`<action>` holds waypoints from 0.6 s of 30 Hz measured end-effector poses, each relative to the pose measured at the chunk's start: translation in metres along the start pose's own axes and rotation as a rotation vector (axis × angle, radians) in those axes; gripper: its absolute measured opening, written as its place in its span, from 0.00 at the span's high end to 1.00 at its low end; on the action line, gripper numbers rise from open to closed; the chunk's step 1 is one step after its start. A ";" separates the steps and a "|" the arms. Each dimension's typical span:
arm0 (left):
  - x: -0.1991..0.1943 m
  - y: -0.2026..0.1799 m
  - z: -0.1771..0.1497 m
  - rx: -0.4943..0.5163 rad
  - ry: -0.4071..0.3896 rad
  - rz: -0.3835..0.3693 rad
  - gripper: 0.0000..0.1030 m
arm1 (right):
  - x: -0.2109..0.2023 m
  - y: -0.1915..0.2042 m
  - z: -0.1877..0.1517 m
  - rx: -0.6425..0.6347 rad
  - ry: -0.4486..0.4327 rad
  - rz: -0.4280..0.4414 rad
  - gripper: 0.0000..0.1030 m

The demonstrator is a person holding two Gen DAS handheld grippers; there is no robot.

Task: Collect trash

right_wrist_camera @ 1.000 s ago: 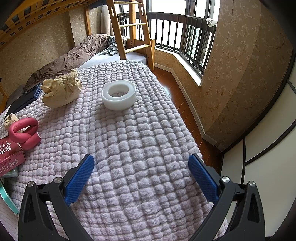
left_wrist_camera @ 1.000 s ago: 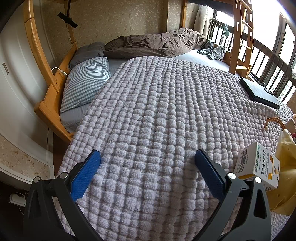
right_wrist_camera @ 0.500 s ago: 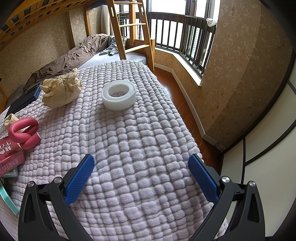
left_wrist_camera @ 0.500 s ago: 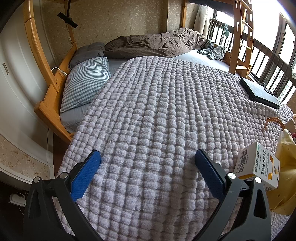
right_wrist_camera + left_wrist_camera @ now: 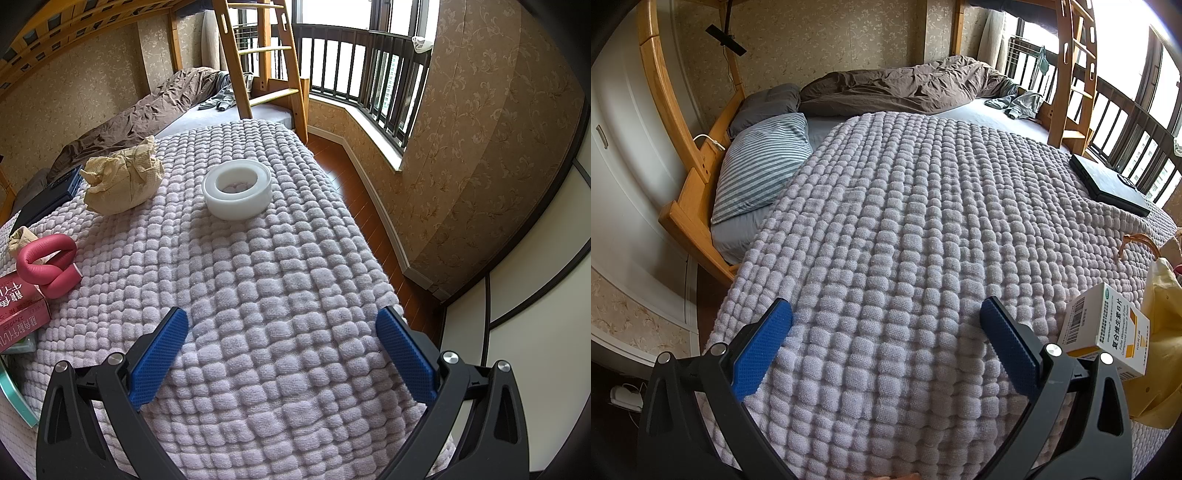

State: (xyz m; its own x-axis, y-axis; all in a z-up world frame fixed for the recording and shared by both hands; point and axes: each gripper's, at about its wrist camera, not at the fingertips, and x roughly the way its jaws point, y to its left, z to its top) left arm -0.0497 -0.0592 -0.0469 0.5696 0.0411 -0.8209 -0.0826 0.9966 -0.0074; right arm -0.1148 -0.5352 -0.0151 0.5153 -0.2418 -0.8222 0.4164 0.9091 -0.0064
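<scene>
On the bed (image 5: 905, 240), lilac blanket (image 5: 277, 295); white ring-shaped tub (image 5: 238, 192) far, crumpled paper bag (image 5: 123, 184) left. Left gripper (image 5: 886, 326), right gripper (image 5: 282, 330): jaws apart, empty.

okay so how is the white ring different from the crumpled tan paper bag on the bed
The white ring is smooth, round and open in the middle, lying flat; the crumpled tan paper bag is wrinkled, lumpy and bunched at its top. The ring sits nearer the window side, the bag nearer the bed's middle. Both rest on the lilac blanket, ungripped.
</scene>
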 end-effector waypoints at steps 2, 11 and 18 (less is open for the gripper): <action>0.000 0.000 0.000 0.000 0.000 0.000 0.01 | 0.000 0.000 0.001 0.000 0.000 0.000 0.03; 0.000 0.000 0.000 0.000 0.000 0.000 0.01 | 0.000 0.000 0.000 0.000 0.000 0.000 0.03; 0.000 0.000 0.000 0.000 0.000 0.000 0.01 | 0.000 0.000 0.000 0.000 0.000 0.000 0.03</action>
State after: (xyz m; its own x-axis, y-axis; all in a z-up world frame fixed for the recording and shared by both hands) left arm -0.0495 -0.0592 -0.0469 0.5695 0.0408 -0.8210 -0.0825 0.9966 -0.0077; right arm -0.1147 -0.5353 -0.0149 0.5153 -0.2419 -0.8222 0.4165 0.9091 -0.0065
